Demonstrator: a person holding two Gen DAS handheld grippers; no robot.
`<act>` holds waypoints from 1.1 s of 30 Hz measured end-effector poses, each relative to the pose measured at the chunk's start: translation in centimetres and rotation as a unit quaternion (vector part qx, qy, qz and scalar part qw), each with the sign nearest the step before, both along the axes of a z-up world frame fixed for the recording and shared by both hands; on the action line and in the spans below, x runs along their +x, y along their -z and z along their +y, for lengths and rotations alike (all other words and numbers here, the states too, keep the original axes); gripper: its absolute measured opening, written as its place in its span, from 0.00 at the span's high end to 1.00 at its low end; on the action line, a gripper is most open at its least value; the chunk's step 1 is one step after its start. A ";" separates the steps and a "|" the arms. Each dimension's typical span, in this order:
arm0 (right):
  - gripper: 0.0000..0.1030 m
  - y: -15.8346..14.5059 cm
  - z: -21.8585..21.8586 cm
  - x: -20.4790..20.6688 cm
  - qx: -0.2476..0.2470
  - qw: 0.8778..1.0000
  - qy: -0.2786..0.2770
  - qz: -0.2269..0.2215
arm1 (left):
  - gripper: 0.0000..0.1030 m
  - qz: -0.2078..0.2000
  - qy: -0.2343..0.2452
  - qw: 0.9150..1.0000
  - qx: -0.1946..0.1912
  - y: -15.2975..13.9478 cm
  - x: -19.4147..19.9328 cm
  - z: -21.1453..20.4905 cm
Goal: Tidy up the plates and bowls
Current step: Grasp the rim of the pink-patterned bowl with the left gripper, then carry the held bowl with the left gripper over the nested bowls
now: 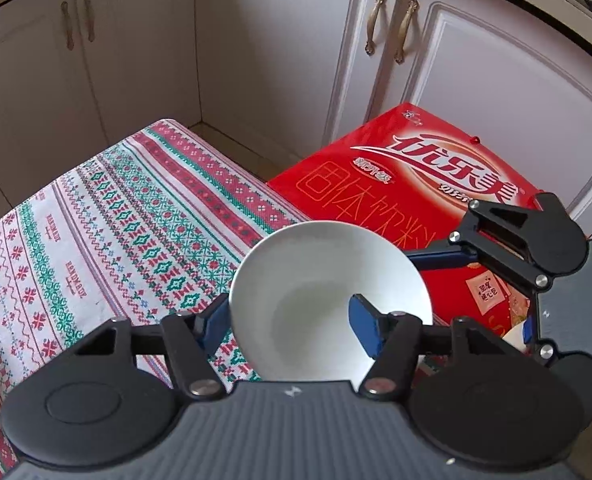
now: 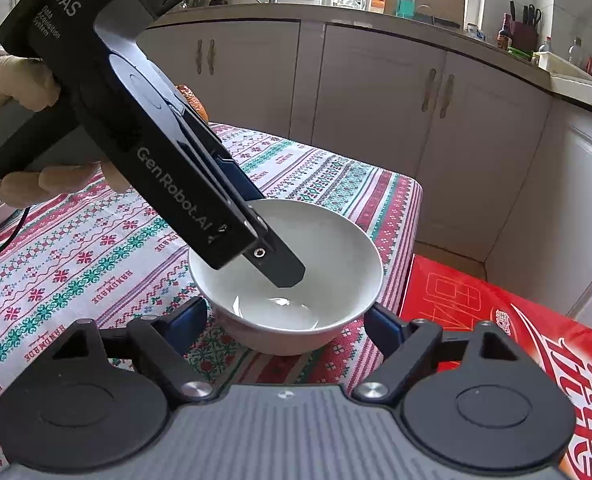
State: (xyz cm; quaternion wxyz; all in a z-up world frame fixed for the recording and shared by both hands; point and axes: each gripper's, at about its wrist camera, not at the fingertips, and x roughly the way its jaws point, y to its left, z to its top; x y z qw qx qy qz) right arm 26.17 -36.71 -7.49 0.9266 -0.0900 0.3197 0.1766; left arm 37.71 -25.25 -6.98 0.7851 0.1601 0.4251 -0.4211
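White bowl (image 2: 291,276) sits near the corner of my table (image 2: 95,248), right at the edge where the cloth hangs down. The cloth has red and green stripes with little stars and diamonds, and some small words on it.

All around are cream cupboard doors (image 1: 296,60) with curly metal handles (image 1: 376,20). Up on the counter (image 2: 376,16), in my right view, I see bottles, a green jar and a knife block, with bright light coming in behind them.

Just beside the table there is a big red box (image 1: 408,184) with white writing on top. It lies lower than the table and close to the bowl's side.

My left gripper (image 1: 291,320) has its jaws squeezed on the bowl's rim. One blue finger (image 1: 364,324) is inside the bowl and the other one is outside, against the wall. In my right view that same tool comes down from the upper left and hides part of the bowl. My hand (image 2: 11,88) wears a pale glove and holds its handle.

My right gripper (image 2: 285,320) is set wide, with a blue finger on each side of the bowl, low by its foot. The fingers are close to the bowl, but I see gaps, so they have not grabbed it.
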 end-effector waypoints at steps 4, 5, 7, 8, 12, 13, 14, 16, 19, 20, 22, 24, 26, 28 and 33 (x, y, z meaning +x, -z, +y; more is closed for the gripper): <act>0.14 0.0 0.0 -0.1 0.002 1.000 0.001 -0.001 | 0.39 0.000 0.001 1.000 0.000 0.0 0.1 0.0; 0.14 0.0 0.0 -0.1 0.002 1.000 0.001 -0.001 | 0.39 0.000 0.002 1.000 0.000 0.0 0.1 0.0; 0.14 0.0 -0.1 -0.2 0.003 1.000 0.001 0.000 | 0.39 -0.001 0.001 1.000 0.001 0.0 0.0 -0.1; 0.14 -0.1 -0.1 -0.2 0.003 1.000 0.002 0.001 | 0.39 -0.002 0.001 1.000 0.002 0.0 0.0 -0.1; 0.14 -0.3 0.1 -0.2 0.003 1.000 0.003 0.004 | 0.39 0.002 -0.001 1.000 0.003 -0.1 -0.1 0.0; 0.14 -0.4 0.2 -0.3 0.002 1.000 0.003 0.005 | 0.39 0.002 0.000 1.000 0.003 -0.1 -0.2 0.0; 0.14 -0.5 0.2 -0.4 0.002 1.000 0.003 0.005 | 0.39 0.001 0.002 1.000 0.004 -0.2 -0.3 0.0; 0.14 -0.7 0.3 -0.7 0.002 1.000 0.002 0.005 | 0.40 0.001 0.002 1.000 0.004 -0.4 -0.6 0.2; 0.14 -1.5 0.7 -1.3 0.001 1.000 0.002 0.004 | 0.39 -0.003 0.002 1.000 0.004 -1.0 -1.3 0.6; 0.14 -1.8 0.9 -1.5 -0.001 1.000 0.002 0.004 | 0.39 -0.004 0.002 1.000 0.004 -1.2 -1.5 0.7; 0.14 -2.3 1.3 -2.0 -0.003 1.000 0.001 0.004 | 0.40 -0.005 0.003 1.000 0.002 -1.7 -2.1 1.2; 0.14 -2.9 1.7 -2.6 -0.005 1.000 -0.002 0.004 | 0.40 -0.006 0.002 1.000 -0.001 -2.3 -2.8 1.8; 0.14 -3.4 2.3 -3.3 -0.009 1.000 -0.005 0.003 | 0.40 -0.009 0.003 1.000 -0.003 -2.9 -3.5 2.4; 0.14 -4.0 2.8 -4.0 -0.009 1.000 -0.007 0.003 | 0.40 -0.015 0.002 1.000 -0.003 -3.5 -4.4 3.0; 0.14 -5.1 4.1 -5.6 -0.001 1.000 -0.013 0.003 | 0.39 -0.023 -0.007 1.000 -0.005 -4.7 -6.2 4.5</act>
